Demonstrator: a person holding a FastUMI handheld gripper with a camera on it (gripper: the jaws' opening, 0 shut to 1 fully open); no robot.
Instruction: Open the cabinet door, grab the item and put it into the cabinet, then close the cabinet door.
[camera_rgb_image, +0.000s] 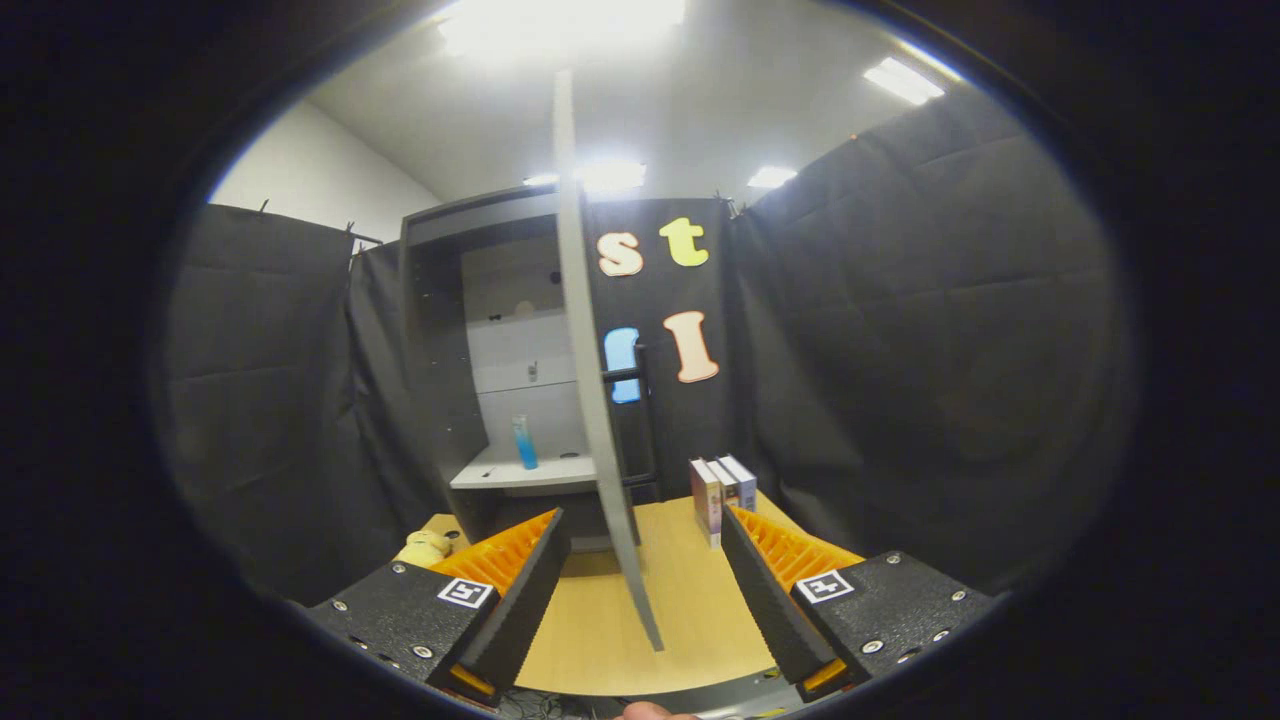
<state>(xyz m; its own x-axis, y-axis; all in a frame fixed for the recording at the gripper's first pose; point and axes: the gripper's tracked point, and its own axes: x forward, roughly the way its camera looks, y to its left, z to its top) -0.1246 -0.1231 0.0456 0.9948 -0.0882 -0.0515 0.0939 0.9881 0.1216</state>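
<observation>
**K:** Cabinet (440, 330) first. Biggest thing ahead, dark carcass, sits at the far end of the wood table (690, 590). Door (590, 350) is swung wide and seen edge-on, its lower corner reaches down btwn the fingers. Handle (640, 420) is on the door's far side, black bar.

**R:** So open step looks done. Risk?

**K:** Door is the main one. It hangs free, nothing holds it. Any sideways swing of the tool w/ that edge this close to the fingers and it gets knocked, prob half-shut across the opening. Then the item can't go in w/o re-opening.

**R:** Gripper (645, 560)?

**K:** Fingers spread wide, nothing btwn them but table and the door's bottom edge. Not gripping anything.

**R:** Where's the item?

**K:** My guess is the books (722, 490), small stack standing upright on the table, just beyond the right finger, right of the door. Can't be sure tho. Also a yellow soft thing (425, 548) near the left finger, by the cabinet base, partly hidden.

**R:** Book risks?

**K:** Several stand side by side. Pinch one and the neighbours likely tip, or the jaws take two and one slips.

**R:** Inside?

**K:** Blue bottle (524, 442) upright on the shelf (505, 472), near the front. Tall, narrow, so I'd expect it to topple if a book slides in low and hits it. Go in beside it.
</observation>
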